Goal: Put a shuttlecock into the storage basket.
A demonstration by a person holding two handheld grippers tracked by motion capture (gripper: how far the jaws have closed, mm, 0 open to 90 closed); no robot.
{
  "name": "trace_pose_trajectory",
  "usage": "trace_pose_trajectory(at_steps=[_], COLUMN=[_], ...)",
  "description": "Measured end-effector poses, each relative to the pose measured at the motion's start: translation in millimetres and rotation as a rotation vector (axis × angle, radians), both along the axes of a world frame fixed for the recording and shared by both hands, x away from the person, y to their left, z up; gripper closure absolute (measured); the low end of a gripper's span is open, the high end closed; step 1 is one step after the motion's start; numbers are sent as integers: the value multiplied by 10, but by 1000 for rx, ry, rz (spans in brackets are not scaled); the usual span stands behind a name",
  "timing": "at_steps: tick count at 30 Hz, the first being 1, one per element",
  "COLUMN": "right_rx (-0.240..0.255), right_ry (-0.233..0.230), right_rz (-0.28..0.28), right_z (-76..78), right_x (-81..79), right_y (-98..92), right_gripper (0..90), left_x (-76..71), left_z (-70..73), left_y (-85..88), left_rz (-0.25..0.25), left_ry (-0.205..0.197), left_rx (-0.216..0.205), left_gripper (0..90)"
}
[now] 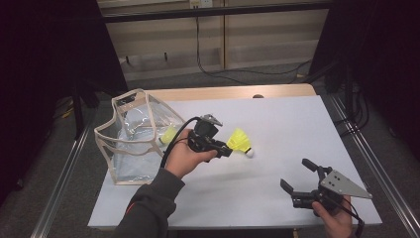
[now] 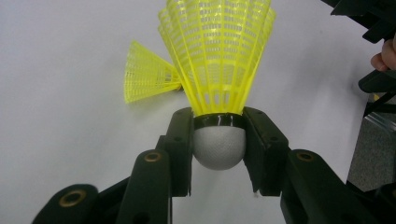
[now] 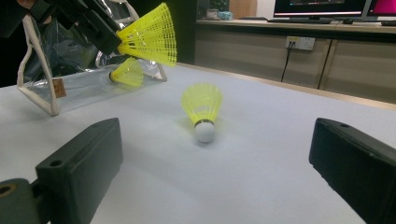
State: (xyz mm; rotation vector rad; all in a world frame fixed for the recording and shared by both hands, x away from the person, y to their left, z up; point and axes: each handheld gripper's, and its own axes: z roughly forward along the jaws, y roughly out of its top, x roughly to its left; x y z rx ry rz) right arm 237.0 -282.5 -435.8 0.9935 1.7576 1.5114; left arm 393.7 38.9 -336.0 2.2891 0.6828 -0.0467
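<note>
My left gripper [image 1: 225, 148] [image 2: 218, 144] hangs above the table's middle, shut on the white cork of a yellow shuttlecock [image 1: 237, 137] [image 2: 217, 56] [image 3: 149, 35], whose skirt points away from the jaws. A second yellow shuttlecock [image 1: 249, 153] [image 2: 149, 74] [image 3: 203, 109] stands on its cork on the table just below and beside it. A third one [image 1: 170, 134] [image 3: 127, 73] lies inside the clear bag [image 1: 133, 134] [image 3: 46, 88] at the left. At the table's near right, my right gripper [image 1: 296, 173] [image 3: 217, 182] is open, empty, and aimed at the standing shuttlecock.
The bag has beige trim and lies with its open mouth toward the table's middle. The pale table [image 1: 287, 119] ends in metal rails at both sides. Cables run over the floor behind the far edge.
</note>
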Motion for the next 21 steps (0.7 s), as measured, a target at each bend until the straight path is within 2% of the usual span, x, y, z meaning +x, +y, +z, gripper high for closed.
trace_pose_trajectory(at_steps=[21], right_rx=[-1], right_ry=[0], right_rz=[1], right_z=[0], right_x=[3], right_y=[3], right_gripper=[26], left_x=[22], left_z=[121], left_y=[77], left_rz=[8], left_ry=[-4], left_rx=[5], left_gripper=[648])
